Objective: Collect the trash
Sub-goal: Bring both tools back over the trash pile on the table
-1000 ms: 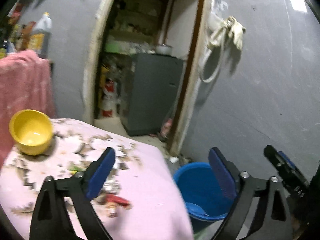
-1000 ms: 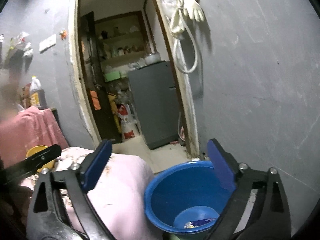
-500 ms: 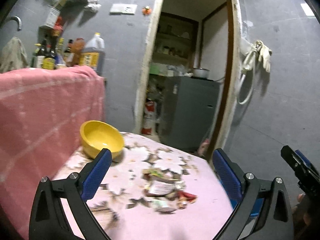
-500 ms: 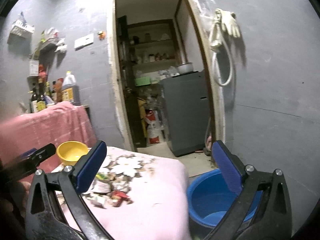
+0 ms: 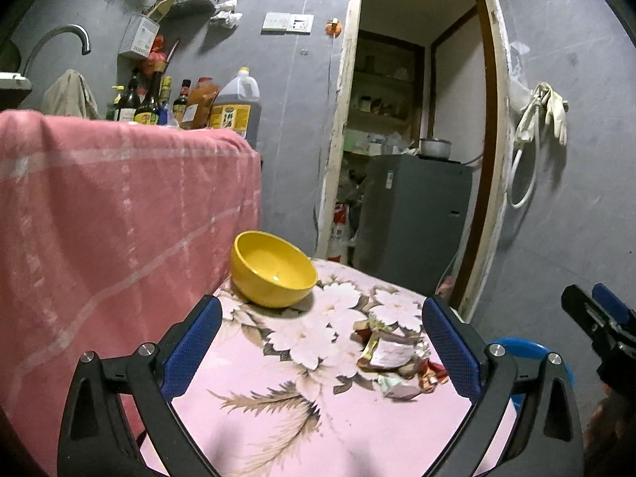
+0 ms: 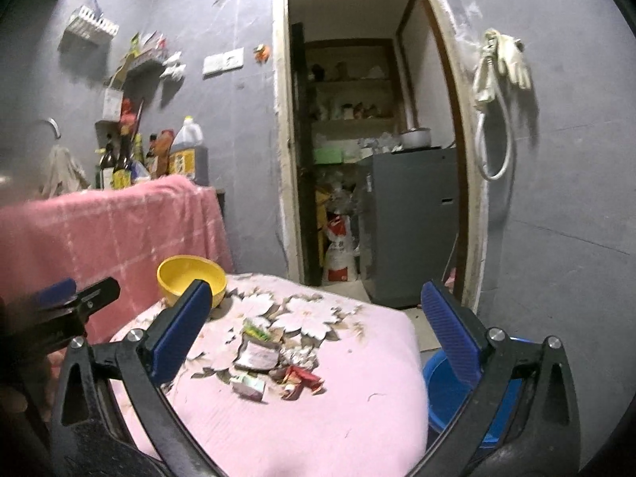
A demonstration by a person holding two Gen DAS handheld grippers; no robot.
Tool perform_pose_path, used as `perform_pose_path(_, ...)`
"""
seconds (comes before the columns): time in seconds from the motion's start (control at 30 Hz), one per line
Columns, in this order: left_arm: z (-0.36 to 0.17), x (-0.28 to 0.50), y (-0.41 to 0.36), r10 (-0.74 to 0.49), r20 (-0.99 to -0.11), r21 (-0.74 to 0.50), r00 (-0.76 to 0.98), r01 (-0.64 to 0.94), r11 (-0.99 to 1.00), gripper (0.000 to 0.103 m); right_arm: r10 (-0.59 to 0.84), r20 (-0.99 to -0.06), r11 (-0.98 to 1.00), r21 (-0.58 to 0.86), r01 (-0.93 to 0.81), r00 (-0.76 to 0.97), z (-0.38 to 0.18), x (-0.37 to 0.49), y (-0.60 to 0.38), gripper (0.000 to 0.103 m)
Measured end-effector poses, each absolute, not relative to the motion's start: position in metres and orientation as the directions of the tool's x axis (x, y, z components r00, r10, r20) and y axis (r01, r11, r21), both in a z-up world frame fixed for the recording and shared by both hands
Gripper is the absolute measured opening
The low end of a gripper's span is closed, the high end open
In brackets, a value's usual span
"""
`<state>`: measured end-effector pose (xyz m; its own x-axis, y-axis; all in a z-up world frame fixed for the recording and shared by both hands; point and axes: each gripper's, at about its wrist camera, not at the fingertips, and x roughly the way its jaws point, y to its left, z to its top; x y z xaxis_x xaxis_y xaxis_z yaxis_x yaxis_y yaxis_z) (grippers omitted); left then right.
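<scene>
View: swung off the blue basin (image 6: 445, 393) and back onto the pink floral table (image 5: 302, 429), so another pickup is probably being lined up.
Left gripper (image 5: 318, 349): spread wide, nothing held.
Right gripper (image 6: 318, 334): same, gaping and empty.
Wrappers (image 6: 274, 365): piled mid-table, beyond the fingertips, untouched.
Yellow bowl (image 5: 274, 268): parked at the far corner.

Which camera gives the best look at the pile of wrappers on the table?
The right wrist view: the wrapper pile lies unobstructed between its fingers. In the left wrist view the pile sits off right, partly hidden behind the finger.
</scene>
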<state>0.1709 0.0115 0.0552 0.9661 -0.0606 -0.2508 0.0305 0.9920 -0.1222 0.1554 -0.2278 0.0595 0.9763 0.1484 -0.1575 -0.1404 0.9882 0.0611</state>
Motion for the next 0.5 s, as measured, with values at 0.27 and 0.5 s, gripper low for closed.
perform_pose_path(0.27, 0.039, 0.183, 0.013, -0.062, -0.291, -0.119, 0.955, 0.028, 0.993, 0.099, 0.183, -0.242, 0.983, 0.018, -0.184, 0.953, 0.036, 0.180, -0.216, 0.103)
perform_pose_path(0.5, 0.024, 0.205, 0.007, -0.086, -0.376, -0.106, 0.923, 0.049, 0.993, 0.099, 0.192, -0.312, 0.981, 0.032, -0.192, 0.930, 0.017, 0.205, -0.221, 0.103)
